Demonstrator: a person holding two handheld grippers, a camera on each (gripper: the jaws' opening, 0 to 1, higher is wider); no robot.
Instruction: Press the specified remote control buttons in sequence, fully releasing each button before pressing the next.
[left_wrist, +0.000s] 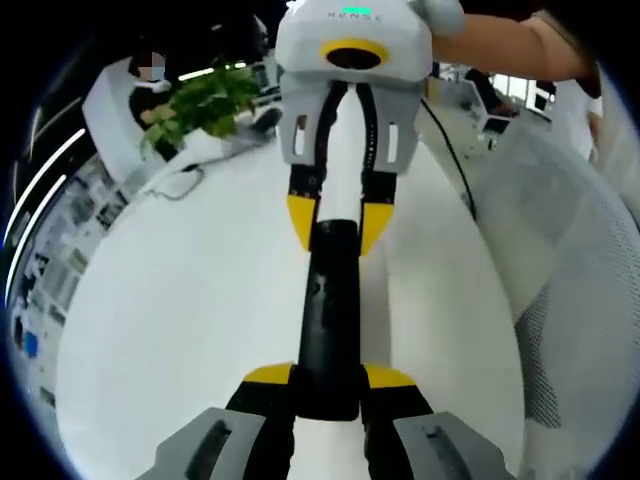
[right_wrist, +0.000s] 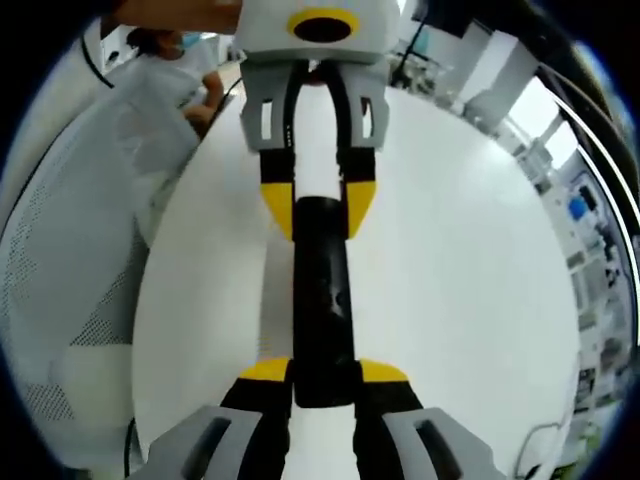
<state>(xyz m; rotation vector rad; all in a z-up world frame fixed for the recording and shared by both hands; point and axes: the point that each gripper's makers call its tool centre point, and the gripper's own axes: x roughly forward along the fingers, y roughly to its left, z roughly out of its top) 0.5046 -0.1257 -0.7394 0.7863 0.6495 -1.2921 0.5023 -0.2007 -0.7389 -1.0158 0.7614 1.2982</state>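
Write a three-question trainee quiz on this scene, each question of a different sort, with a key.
1. True or false: the black remote is held at both ends, by the left tool and the right tool.
2. The remote is above: A) a green mat B) a white table C) a wooden floor.
3. Fill in: the jaw tips are coloured ____.

Key: 1 true; 2 B; 3 yellow.

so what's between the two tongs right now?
The black remote spans the whole gap: left tongs are shut on one end, right tongs on the other. Under it, the bare white table. Both views show it.
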